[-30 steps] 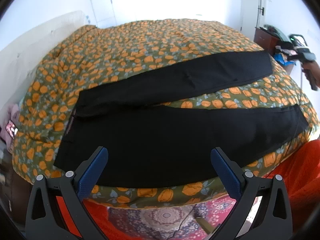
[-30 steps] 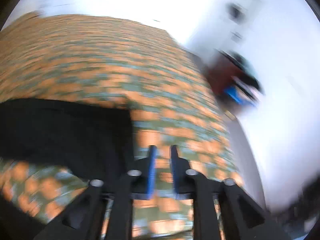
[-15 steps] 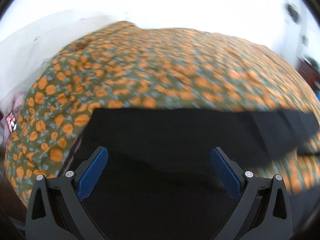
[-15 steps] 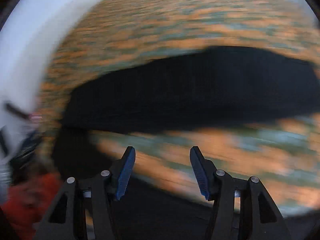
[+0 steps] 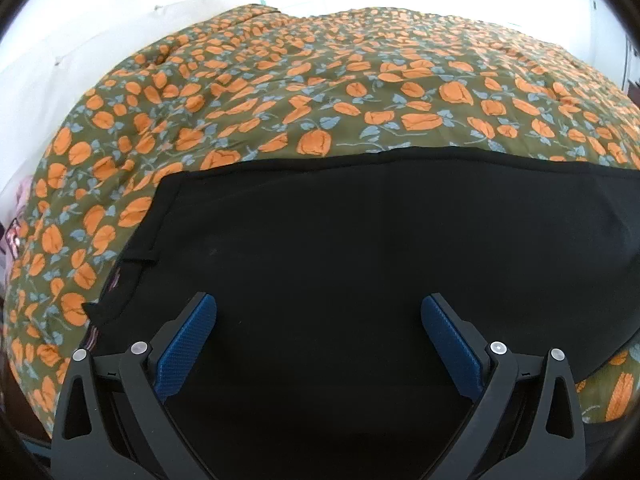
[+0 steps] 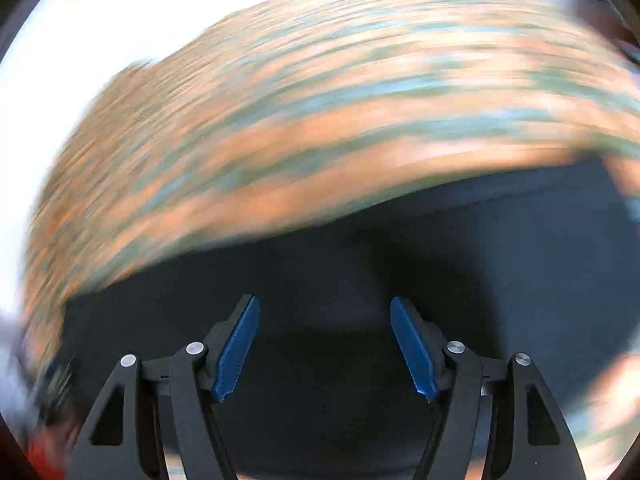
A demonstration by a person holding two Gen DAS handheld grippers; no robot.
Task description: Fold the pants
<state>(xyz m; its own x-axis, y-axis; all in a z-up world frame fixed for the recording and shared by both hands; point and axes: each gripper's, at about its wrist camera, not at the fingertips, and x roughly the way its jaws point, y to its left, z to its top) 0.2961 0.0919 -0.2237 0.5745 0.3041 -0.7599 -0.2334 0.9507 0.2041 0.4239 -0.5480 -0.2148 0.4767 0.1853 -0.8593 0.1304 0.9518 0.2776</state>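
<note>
Black pants (image 5: 360,240) lie flat on a bed with an olive and orange flowered cover (image 5: 320,92). In the left wrist view the waistband end is at the left, with its corner near the left finger. My left gripper (image 5: 318,320) is wide open and empty, close above the black cloth. In the right wrist view, which is motion-blurred, my right gripper (image 6: 325,332) is open and empty over the black pants (image 6: 440,264). I cannot tell whether either gripper touches the cloth.
The flowered bed cover (image 6: 320,100) spreads beyond the pants. A white wall (image 5: 80,32) runs along the bed's left and far side. Some pink items (image 5: 16,224) sit beside the bed at the far left.
Both grippers have moved down and in close over the pants. The right gripper went from shut to open and swung across the bed, still moving fast. The left stayed wide open.
</note>
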